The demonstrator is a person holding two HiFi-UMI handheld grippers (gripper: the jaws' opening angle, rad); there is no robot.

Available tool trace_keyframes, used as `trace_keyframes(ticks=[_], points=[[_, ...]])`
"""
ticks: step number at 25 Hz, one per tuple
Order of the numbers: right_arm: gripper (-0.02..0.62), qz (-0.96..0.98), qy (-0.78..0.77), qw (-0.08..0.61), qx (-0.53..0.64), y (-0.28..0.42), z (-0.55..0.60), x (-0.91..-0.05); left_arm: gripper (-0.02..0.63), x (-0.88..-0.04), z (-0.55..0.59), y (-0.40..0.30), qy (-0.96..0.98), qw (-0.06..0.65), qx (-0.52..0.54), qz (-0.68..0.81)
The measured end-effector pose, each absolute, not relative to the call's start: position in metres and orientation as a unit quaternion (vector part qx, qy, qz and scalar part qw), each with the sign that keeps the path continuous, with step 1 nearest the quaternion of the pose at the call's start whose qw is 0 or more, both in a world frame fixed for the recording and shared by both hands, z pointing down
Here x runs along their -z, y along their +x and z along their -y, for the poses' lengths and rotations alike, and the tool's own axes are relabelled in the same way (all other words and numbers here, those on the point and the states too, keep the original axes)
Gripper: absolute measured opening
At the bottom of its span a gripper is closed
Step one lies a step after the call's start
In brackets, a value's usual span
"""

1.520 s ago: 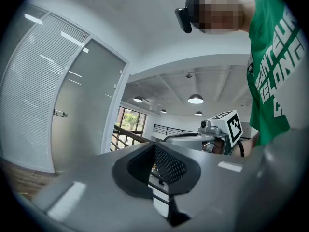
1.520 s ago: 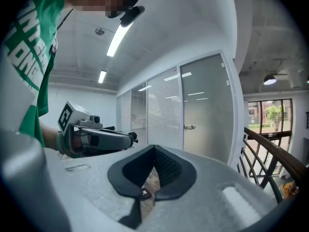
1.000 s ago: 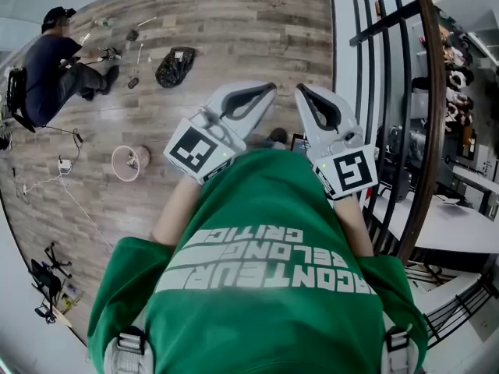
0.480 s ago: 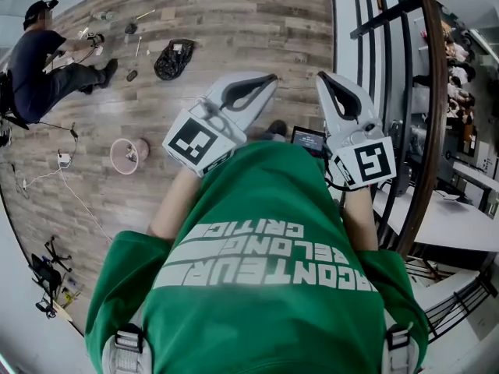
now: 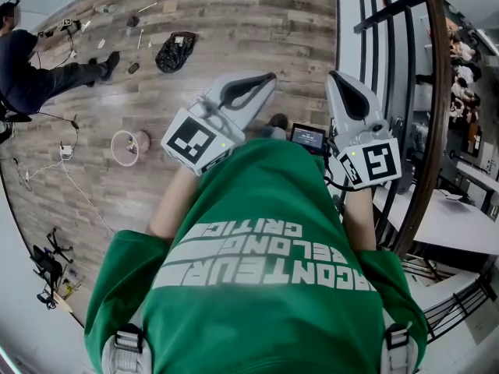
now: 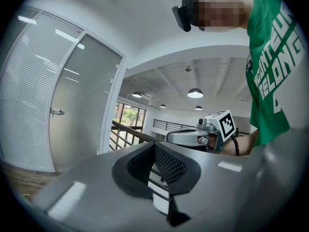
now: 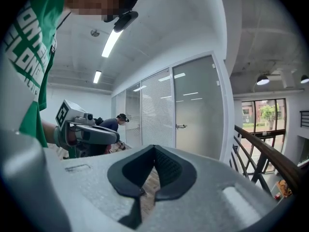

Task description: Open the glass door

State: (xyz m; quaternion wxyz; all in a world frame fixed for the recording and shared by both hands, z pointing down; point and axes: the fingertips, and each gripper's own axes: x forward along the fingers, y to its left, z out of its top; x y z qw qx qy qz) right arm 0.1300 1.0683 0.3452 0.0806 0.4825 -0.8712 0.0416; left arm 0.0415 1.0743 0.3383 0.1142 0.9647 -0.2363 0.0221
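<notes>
1. Glass door (image 7: 198,105) ahead, upright, long axis vertical, shut in a white frame beside slatted blinds (image 7: 157,110); small handle (image 7: 181,126) at its left edge.
2. Left gripper (image 5: 269,76) and right gripper (image 5: 334,75) held roughly level, side by side, both closed on nothing.
3. Dark railing (image 5: 429,131) along the right; person (image 5: 31,68) and black bag (image 5: 175,53) on the wooden floor (image 5: 234,22), well apart from the grippers.

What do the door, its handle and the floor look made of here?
Door: frosted glass, apparently; evenly pale, with light strips mirrored in it. Handle: likely brushed metal, small and silvery. Floor: wood-look planks, matte, with varied grain; real wood or laminate can't be told.
</notes>
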Motion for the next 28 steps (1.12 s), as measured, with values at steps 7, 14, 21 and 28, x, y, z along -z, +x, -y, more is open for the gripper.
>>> trace_keyframes(ticks=[7, 14, 21, 28], points=[[-0.008, 0.878, 0.468, 0.077, -0.058, 0.153, -1.083, -0.362, 0.017, -0.346, -1.085, 0.067, 0.961, 0.119, -0.025, 0.249], [-0.008, 0.889, 0.449, 0.071, -0.063, 0.165, -1.091, -0.371, 0.017, -0.352, -1.101, 0.095, 0.959, 0.124, -0.022, 0.254], [-0.008, 0.896, 0.433, 0.076, -0.059, 0.161, -1.099, -0.375, 0.017, -0.367, -1.107, 0.096, 0.956, 0.136, -0.018, 0.258], [-0.008, 0.888, 0.448, 0.086, -0.062, 0.153, -1.090, -0.381, 0.017, -0.378, -1.091, 0.093, 0.959, 0.159, -0.013, 0.235]])
